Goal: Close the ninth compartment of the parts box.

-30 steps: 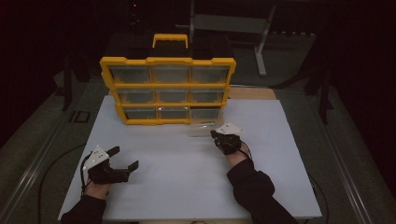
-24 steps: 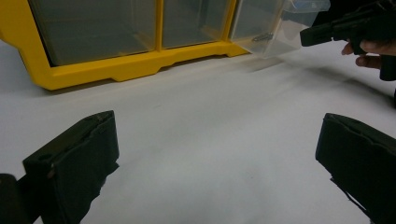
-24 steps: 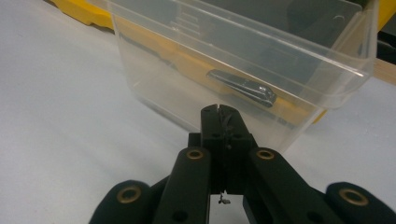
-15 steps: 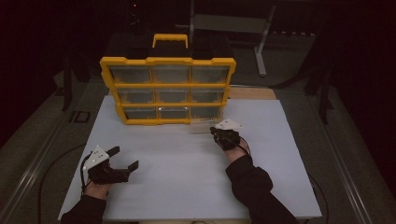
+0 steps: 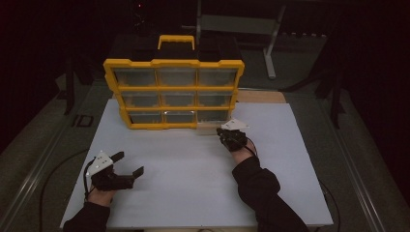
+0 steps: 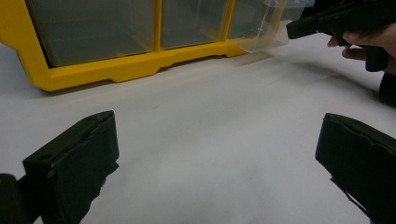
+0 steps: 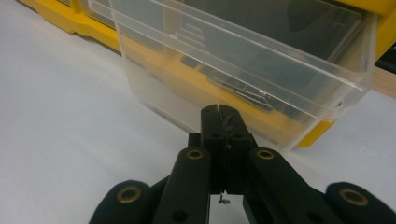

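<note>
- Yellow organizer stands upright on the white worktop.
- Clear drawer, pulled partway out, contents unclear.
- Right tool clenched at the drawer front.
- Left tool released, well apart.

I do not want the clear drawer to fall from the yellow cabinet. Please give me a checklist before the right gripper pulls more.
1. Right gripper shut at the clear drawer's front: ok, jaws together; whether they pinch its lip, cannot tell.
2. Drawer partly out of the yellow cabinet, bottom right slot: ok.
3. Drawer's back end still inside the slot: cannot tell.
4. Left gripper open and apart from the cabinet: ok.
5. White board bare in front of the drawer: ok.
6. Cabinet steadied against sliding: not ok, nothing holds it.
</note>
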The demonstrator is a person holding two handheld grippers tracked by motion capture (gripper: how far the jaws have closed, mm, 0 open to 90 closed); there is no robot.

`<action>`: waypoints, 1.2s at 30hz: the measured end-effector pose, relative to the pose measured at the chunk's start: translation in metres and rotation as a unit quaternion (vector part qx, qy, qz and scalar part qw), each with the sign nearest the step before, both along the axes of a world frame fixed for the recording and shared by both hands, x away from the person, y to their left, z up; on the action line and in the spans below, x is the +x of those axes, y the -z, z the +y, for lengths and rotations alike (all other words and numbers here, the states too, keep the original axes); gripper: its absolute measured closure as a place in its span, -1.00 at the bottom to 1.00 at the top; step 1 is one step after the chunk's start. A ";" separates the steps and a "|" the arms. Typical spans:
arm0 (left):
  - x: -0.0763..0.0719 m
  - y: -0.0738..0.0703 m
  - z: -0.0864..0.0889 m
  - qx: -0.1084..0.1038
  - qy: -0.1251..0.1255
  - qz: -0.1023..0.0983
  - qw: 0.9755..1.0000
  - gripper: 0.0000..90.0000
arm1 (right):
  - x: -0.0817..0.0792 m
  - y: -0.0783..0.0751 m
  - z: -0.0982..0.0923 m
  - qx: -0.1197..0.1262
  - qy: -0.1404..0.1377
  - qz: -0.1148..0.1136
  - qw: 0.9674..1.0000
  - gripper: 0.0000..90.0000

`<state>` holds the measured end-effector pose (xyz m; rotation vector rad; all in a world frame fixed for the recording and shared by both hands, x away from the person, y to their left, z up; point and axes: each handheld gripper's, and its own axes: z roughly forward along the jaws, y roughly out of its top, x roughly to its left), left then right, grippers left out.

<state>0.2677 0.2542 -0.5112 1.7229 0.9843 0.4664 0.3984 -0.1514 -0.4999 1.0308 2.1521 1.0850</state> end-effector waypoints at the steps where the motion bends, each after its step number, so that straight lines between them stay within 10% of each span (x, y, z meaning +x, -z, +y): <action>1: 0.000 0.000 0.000 0.000 0.000 0.000 1.000 -1.00 | 0.001 0.000 0.000 0.001 0.000 0.000 1.000 1.00; 36: -0.001 -0.001 -0.001 0.002 0.001 -0.002 1.000 -1.00 | 0.029 0.002 0.004 -0.003 0.013 0.003 1.000 1.00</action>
